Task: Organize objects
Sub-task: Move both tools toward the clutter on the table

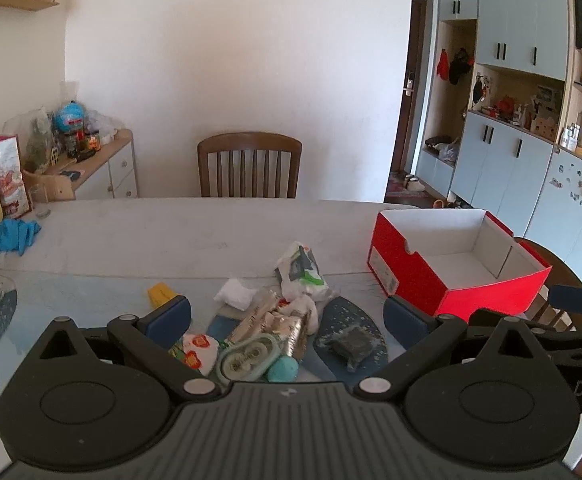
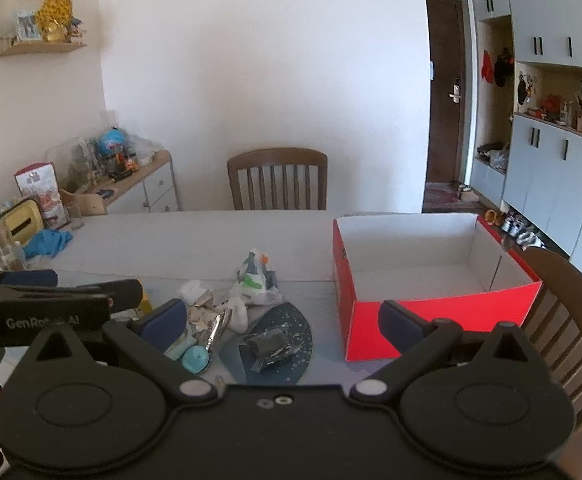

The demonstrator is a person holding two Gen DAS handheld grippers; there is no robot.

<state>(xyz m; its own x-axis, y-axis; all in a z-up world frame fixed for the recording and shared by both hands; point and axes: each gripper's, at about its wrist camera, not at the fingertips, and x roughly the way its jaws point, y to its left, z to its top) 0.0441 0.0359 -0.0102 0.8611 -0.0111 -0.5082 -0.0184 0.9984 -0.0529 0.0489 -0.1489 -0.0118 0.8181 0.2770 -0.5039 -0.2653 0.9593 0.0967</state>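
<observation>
White walls are backing a pale dining table (image 1: 139, 240), with a wooden chair (image 1: 249, 165) tucked against its far edge. Taking the red shoebox (image 1: 457, 256) as the landmark: it is sitting open and empty on the table, and the clutter pile (image 1: 275, 320) is lying just to its left, nearer the cameras. A white plastic bag (image 1: 301, 270) is topping that pile, crumpled foil wrappers (image 1: 279, 326) and a teal egg (image 1: 283, 369) are resting lower, and a dark wrapped block (image 2: 269, 346) is lying on a blue speckled mat (image 2: 291, 322) closest to the box. The left gripper (image 1: 287, 314) is hovering over the pile, jaws spread wide and holding nothing. The right gripper (image 2: 283, 318) is hanging beside the box's near left corner, likewise wide apart and empty.
</observation>
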